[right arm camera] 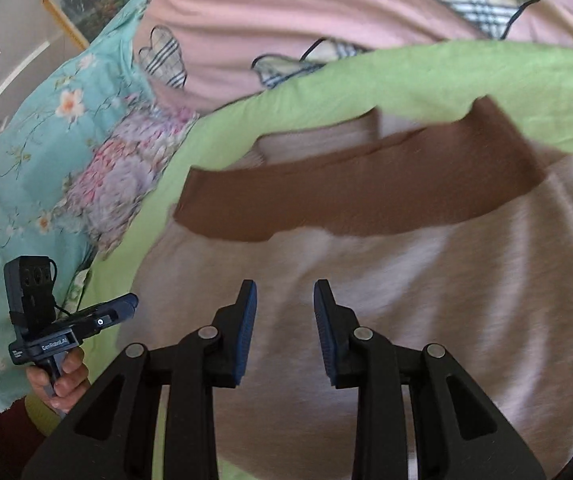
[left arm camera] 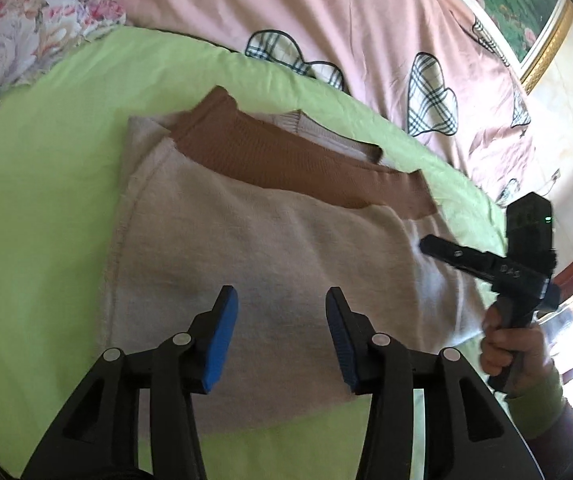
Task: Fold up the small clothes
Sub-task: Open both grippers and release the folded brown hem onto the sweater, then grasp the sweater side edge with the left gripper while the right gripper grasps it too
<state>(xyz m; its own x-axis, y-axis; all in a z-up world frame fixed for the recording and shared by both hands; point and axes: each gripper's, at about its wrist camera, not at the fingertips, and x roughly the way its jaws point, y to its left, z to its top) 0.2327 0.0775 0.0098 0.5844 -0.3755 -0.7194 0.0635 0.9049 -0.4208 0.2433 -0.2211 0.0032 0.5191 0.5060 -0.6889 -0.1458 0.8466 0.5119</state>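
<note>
Since the folded beige sweater (left arm camera: 278, 248) lying just ahead of and beneath both my spread, empty jaws looks soft, light and floppy, I judge its firmer brown ribbed hem (left arm camera: 286, 160) beyond them the better hold. Under it lies a lime-green sheet (left arm camera: 46, 200) on a bed, a pink quilt (left arm camera: 326, 12) farther off.

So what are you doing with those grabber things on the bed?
A person is folding a small beige garment with a brown ribbed band. It lies folded on a green sheet. The left gripper and right gripper hang over it, jaws open, holding nothing. A hand grips the right one's handle.
</note>
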